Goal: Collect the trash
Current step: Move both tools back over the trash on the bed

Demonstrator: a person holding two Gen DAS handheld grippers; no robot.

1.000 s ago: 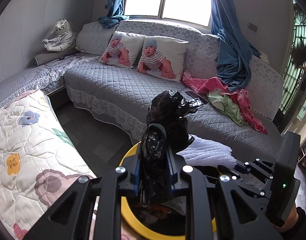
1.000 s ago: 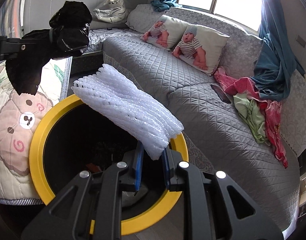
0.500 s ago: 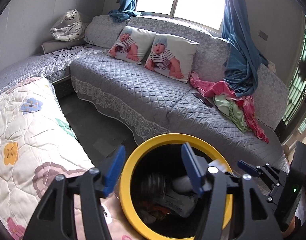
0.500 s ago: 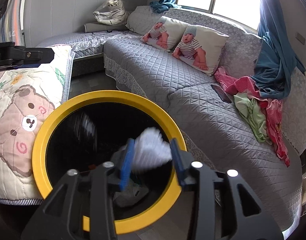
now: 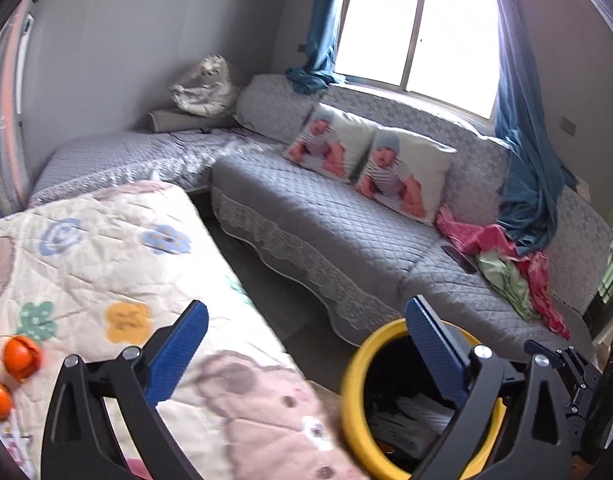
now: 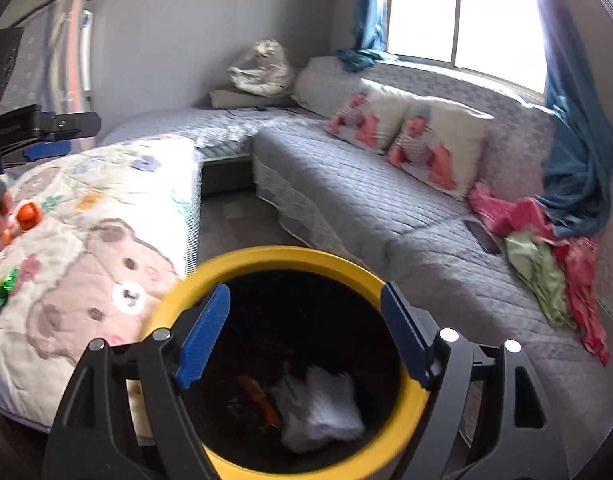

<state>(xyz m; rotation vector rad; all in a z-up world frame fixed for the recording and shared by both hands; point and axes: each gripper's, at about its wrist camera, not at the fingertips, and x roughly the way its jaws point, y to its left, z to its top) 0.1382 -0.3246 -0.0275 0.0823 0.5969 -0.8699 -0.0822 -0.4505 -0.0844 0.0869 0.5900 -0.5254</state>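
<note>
A yellow-rimmed black trash bin (image 6: 266, 258) stands on the floor between a quilted bed and a grey sofa; it also shows in the left wrist view (image 5: 352, 376). White foam netting (image 6: 322, 408) and other trash lie inside it. My right gripper (image 6: 304, 332) is open and empty just above the bin's mouth. My left gripper (image 5: 304, 350) is open and empty, between the bed and the bin. Orange pieces (image 5: 20, 356) lie on the quilt at the far left, also seen from the right wrist (image 6: 28, 214), with a green scrap (image 6: 0, 286).
A cream cartoon quilt (image 5: 118, 264) covers the bed on the left. A grey L-shaped sofa (image 5: 330, 224) holds two baby-print pillows (image 5: 370, 160), pink and green cloths (image 5: 506, 260) and a dark remote (image 5: 458, 258). A narrow strip of floor (image 5: 274, 292) runs between bed and sofa.
Both grippers opened: the black bag and white foam netting dropped into the bin. Both grippers have since swung left and tilted up, the left one over the bed's edge.
</note>
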